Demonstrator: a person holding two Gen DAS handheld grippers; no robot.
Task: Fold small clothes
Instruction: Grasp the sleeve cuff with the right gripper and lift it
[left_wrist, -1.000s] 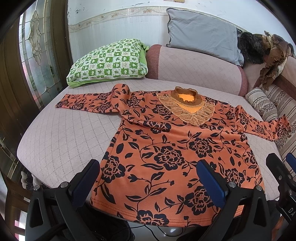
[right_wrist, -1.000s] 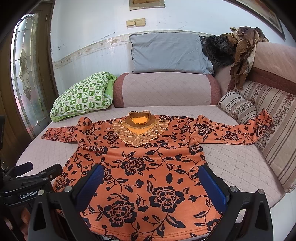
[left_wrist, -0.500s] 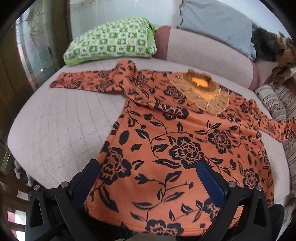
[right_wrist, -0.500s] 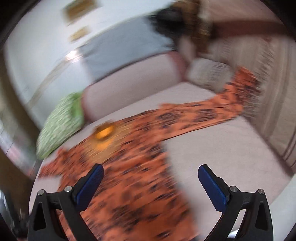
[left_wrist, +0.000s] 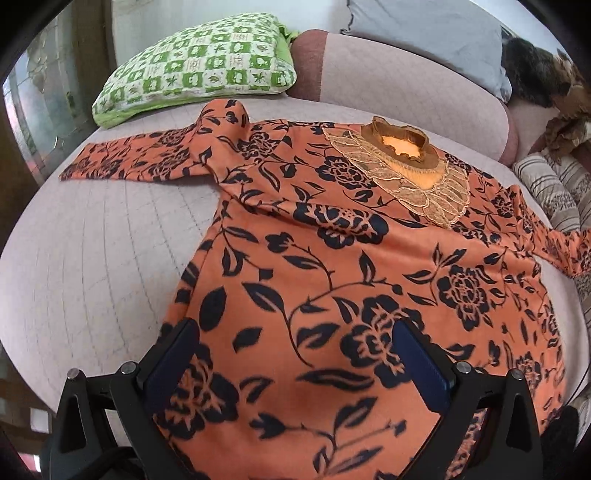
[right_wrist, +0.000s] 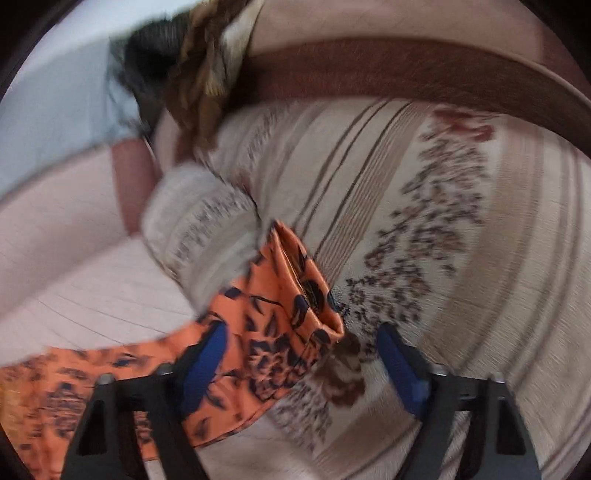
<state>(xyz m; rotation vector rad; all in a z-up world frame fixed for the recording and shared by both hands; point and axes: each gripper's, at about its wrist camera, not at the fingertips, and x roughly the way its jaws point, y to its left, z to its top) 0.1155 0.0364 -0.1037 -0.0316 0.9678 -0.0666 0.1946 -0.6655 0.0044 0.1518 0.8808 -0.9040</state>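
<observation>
An orange top with black flowers lies flat, front up, on a pink quilted sofa seat. It has a lace collar, and its left sleeve stretches out to the left. My left gripper is open, low over the lower body of the top. My right gripper is open around the cuff of the right sleeve, which lies against a striped cushion. The right wrist view is blurred.
A green checked pillow and a grey pillow lie at the back. A pink bolster runs behind the collar. A small striped bolster and dark clothes are near the right sleeve.
My left gripper has moved forward and down over the top. My right gripper has swung right, from the hem to the right sleeve cuff.
</observation>
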